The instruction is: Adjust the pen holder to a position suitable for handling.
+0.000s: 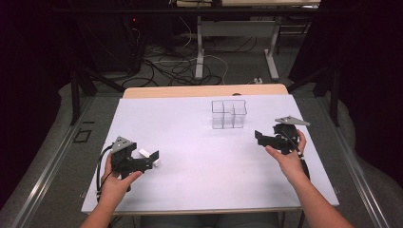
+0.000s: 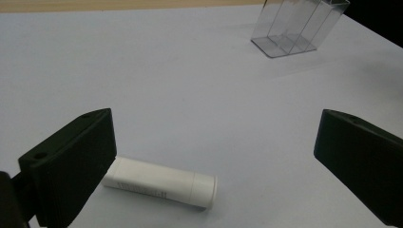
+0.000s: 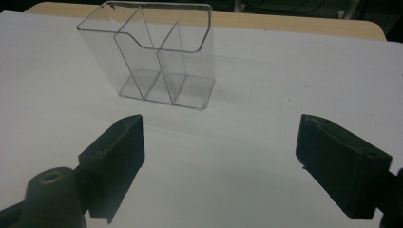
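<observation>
White tube (image 2: 161, 184) lies flat on worktop (image 1: 199, 161), at approx 7 o'clock from the clear box (image 1: 229, 114). Left gripper (image 2: 214, 166) fingers apart, straddling it, no contact yet; right gripper (image 3: 221, 166) fingers apart, empty. Prob light, stiff, smooth plastic, may roll: grab mid-barrel, across.

A lab: black curtains (image 1: 28, 71), floor cables (image 1: 176, 71), white-covered table (image 1: 190, 123).

— What was the white tube (image 2: 159, 184) like?
— A short white cylinder with a cap on one end and small print along its side. It lay flat on the table's white surface, near the left front, well apart from the clear divided organizer (image 1: 229, 114).
</observation>
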{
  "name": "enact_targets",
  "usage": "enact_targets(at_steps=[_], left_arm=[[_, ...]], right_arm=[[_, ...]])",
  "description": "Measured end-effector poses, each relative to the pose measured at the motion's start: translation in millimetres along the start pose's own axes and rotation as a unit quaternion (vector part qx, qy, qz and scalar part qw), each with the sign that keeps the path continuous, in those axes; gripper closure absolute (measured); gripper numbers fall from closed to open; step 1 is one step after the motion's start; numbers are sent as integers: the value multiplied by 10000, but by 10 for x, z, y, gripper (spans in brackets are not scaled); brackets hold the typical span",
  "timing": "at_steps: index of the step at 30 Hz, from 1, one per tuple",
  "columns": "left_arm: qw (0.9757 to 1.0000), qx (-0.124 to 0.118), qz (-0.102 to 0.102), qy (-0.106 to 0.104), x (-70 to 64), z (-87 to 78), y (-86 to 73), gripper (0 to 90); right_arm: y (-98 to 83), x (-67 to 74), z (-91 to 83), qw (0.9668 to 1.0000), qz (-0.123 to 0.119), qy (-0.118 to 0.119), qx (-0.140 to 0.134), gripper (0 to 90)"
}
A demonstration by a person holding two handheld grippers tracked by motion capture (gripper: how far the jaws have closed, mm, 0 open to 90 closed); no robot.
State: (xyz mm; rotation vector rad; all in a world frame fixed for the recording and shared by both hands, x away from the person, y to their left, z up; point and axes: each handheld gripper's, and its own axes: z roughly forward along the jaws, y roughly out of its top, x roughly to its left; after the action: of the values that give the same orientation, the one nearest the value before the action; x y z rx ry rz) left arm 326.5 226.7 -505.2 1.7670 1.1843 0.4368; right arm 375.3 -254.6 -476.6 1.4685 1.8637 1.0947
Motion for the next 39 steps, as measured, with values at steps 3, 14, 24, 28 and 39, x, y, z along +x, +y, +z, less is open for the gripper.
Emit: enact_targets(at_steps=[3,14,24,28,39], left_arm=[[10000,-6,32,-9,1,-9,2,3],[10000,-11,51,47,-5,-12,1,4],[10000,-14,22,38,6,-1,3,5],[10000,-2,25,31,7,5,2,6],[10000,9,3,10,20,7,-2,6]], right_arm=[[137,27,39,10000,-3,27,15,199],[540,93,167,9997,-222,-92,110,275],[796,138,356,9980,-269,-230,525,362],[891,153,520,9972,-223,-255,670,386],[930,134,862,9949,130,-342,944,507]])
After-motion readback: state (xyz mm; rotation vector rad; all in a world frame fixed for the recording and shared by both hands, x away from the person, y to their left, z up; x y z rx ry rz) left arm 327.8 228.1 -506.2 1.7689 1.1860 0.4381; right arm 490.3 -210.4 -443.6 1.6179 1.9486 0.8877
